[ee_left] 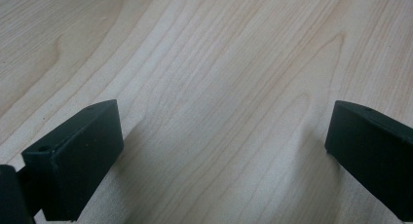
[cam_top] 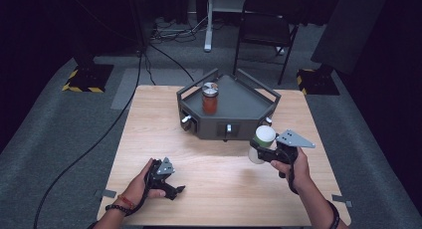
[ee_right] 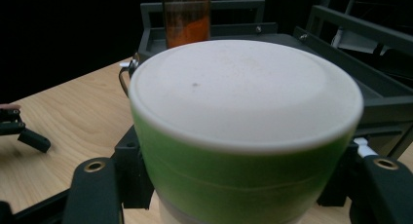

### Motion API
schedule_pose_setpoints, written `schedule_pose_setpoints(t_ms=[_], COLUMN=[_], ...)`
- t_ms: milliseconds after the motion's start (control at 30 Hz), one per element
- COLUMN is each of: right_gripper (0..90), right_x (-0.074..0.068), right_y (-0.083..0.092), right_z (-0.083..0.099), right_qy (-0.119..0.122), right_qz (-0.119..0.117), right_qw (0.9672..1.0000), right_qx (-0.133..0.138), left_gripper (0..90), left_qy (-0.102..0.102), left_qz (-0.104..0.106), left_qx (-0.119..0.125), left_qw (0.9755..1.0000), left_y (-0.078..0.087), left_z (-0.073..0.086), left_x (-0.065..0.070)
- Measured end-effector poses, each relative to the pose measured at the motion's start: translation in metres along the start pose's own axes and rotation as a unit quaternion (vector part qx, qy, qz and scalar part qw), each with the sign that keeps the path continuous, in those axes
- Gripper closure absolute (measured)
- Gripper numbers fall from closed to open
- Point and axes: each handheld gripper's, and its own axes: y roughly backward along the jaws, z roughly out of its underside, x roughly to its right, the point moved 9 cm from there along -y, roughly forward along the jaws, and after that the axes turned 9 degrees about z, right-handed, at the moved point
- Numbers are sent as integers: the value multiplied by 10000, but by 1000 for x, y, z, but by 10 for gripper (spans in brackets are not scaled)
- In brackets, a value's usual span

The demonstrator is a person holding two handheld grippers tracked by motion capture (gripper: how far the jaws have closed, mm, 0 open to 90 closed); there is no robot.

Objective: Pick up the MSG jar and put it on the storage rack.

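Observation:
My right gripper (cam_top: 263, 148) is shut on a green container with a white lid (cam_top: 264, 136), held above the table just in front of the dark grey tray's (cam_top: 249, 103) right front corner. In the right gripper view the container (ee_right: 243, 136) is pinched between the two black jaws. A jar of orange-red stuff with a metal lid (cam_top: 210, 98) stands upright inside the tray, and it is also seen beyond the white lid as the jar (ee_right: 186, 17). My left gripper (cam_top: 175, 190) rests low over the table's near left, open; its jaws in the left gripper view stand wide apart over bare wood.
The wooden table (cam_top: 149, 139) carries the three-cornered tray with raised rails and knobs along its front. A black chair (cam_top: 266, 25), cables and floor stands lie beyond the far edge. Bare wood stretches between my two hands.

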Motion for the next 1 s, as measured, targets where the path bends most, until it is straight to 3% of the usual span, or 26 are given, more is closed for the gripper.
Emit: schedule_pose_setpoints(t_ms=[433,833,1000], right_gripper=[330,330,330], right_x=[0,1,2], right_y=[-3,-10,-14], right_z=[-37,-71,-86], right_qy=[55,95,91], right_qz=[165,461,460], right_qw=[9998,9988,9986], right_qx=[82,132,229], left_gripper=[1,0,0], left_qy=[2,-2,0], left_qz=[-1,0,1], left_qx=[1,-3,-2], left_qw=[10000,10000,10000], left_y=[0,0,0], left_z=[0,0,0], left_x=[0,0,0])
